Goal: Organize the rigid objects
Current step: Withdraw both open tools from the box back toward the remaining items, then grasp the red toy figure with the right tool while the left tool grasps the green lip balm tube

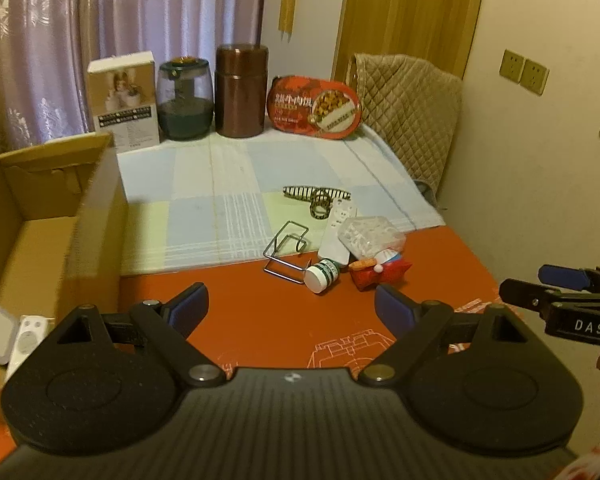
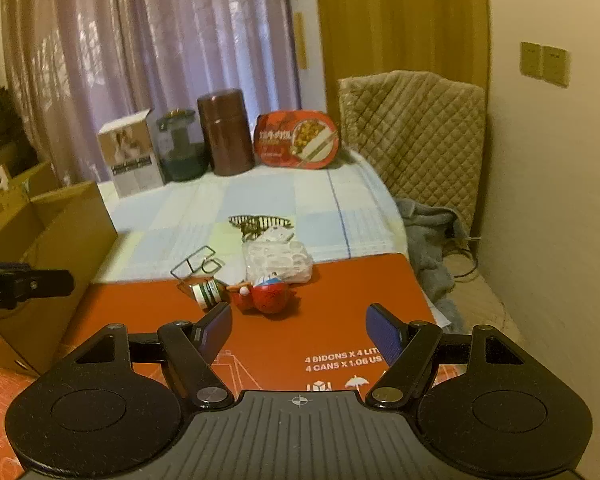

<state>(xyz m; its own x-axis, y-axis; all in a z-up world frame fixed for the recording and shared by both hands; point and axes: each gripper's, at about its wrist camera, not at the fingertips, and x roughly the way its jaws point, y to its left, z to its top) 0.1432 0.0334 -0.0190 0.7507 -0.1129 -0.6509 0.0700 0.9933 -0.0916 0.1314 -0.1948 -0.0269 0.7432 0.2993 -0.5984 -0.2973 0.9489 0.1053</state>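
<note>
We looked from each wrist camera forward and downward along the fingers, over the red board [image 1: 260, 320] toward the curtain [image 1: 100, 20]. The left view sat beside the cardboard box [image 1: 60, 208]. Both views shared the small clutter near the pill bottle [image 2: 209, 294].

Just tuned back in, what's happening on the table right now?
A person holds two grippers over the red board, and neither has anything in it: the left gripper and right gripper are both open and aimed at a small pile. The pile holds a wire stand, a white-capped bottle, a red toy, a clear plastic case and a striped hair clip. The cardboard box on the left already holds a couple of white items.
</note>
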